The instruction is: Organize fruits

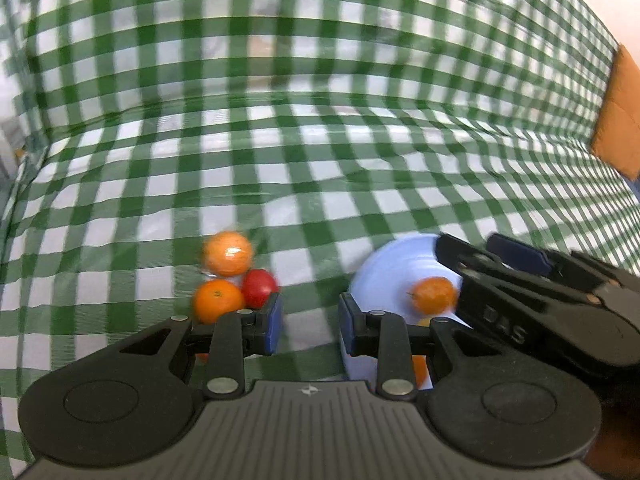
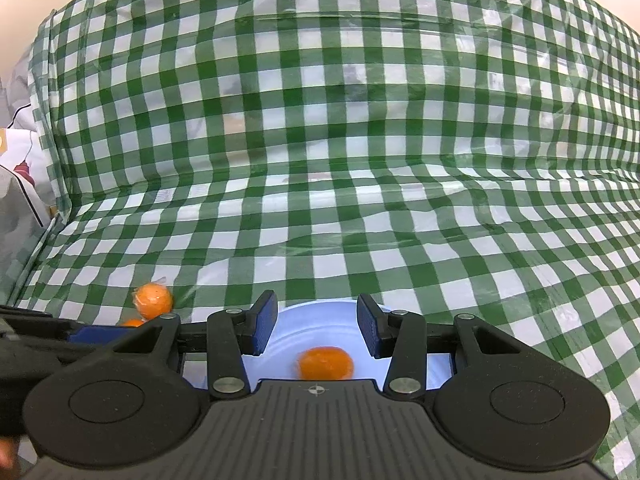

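A pale blue plate (image 1: pixel 390 264) lies on the green checked cloth with one orange (image 1: pixel 434 294) on it. Left of the plate, two oranges (image 1: pixel 228 254) (image 1: pixel 218 300) and a red fruit (image 1: pixel 260 288) sit bunched together on the cloth. My left gripper (image 1: pixel 310 326) is open over bare cloth between that bunch and the plate, nothing between its blue pads. My right gripper (image 2: pixel 316 328) hangs open over the plate (image 2: pixel 320 314). The orange (image 2: pixel 326 362) lies below and behind its pads, not gripped. In the left wrist view the right gripper (image 1: pixel 466 242) reaches in from the right over the plate.
The checked cloth (image 2: pixel 360 220) covers the table and rises up behind it as a backdrop. A brown cardboard box (image 1: pixel 618 120) stands at the right edge. White printed material (image 2: pixel 16 168) lies past the cloth's left edge. One blue pad (image 2: pixel 94 336) of the left gripper shows beside two oranges (image 2: pixel 154 300).
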Tool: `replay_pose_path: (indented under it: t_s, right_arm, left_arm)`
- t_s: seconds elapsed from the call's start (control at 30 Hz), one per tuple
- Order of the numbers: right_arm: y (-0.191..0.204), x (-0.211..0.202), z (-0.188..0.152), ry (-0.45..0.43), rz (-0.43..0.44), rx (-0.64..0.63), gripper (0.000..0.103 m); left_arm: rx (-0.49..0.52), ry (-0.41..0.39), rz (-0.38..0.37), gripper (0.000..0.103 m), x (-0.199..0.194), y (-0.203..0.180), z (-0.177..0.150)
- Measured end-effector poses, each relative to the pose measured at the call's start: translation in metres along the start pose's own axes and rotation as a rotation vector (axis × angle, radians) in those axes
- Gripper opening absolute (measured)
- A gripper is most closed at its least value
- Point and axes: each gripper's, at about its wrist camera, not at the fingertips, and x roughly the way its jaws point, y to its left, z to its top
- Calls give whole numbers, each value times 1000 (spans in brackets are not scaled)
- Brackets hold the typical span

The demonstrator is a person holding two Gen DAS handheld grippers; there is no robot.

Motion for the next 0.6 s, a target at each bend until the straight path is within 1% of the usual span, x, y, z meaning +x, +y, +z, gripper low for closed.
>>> replay_pose_path:
  t_s: [0.27,0.33,0.43,0.6]
  right_arm:
    - [16,3,3,1,26,-5,46]
    - [20,4,3,2,33,-7,46]
    - [26,5,3,4,47,-11,46]
    - [45,11,-1,28,112,-29,46]
  left_arm:
    - [-161,12,83,33,0,70,13]
    - [-200,22,93,33,0,86,14]
    - [-250,47,91,33,-2,102,13]
    - [-336,124,35,33,3,126,3]
